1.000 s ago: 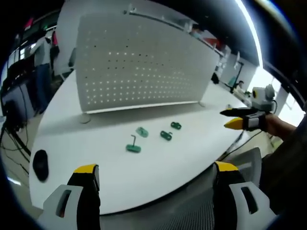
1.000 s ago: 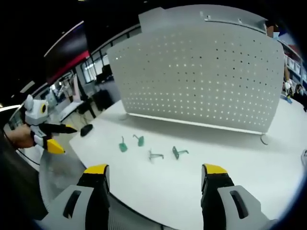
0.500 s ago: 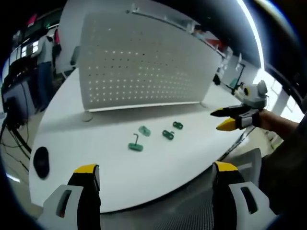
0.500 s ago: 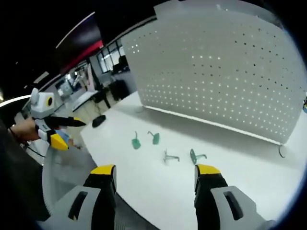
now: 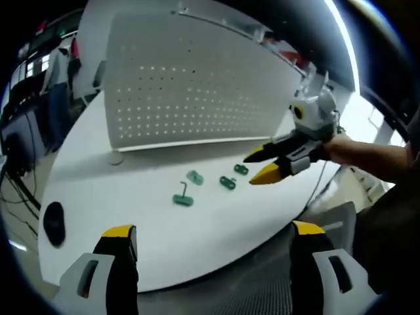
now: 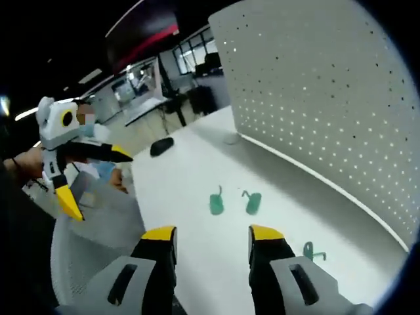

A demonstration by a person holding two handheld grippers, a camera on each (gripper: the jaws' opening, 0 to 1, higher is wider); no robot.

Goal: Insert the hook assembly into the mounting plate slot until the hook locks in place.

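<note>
Right gripper view: the right gripper [image 6: 209,237] has its jaws released, grasping nothing, low over the table's [image 6: 190,170] near edge. Just past them lie two green pieces: a hook [image 6: 216,202] and a plate [image 6: 252,201], with another hook [image 6: 310,251] nearer the perforated panel [image 6: 328,98]. The left gripper [image 5: 207,239] is also released, hanging back off the near edge. These look like small, light, stiff plastic parts that may skid; pinch the plate across its flat base, the hook by its stem.
</note>
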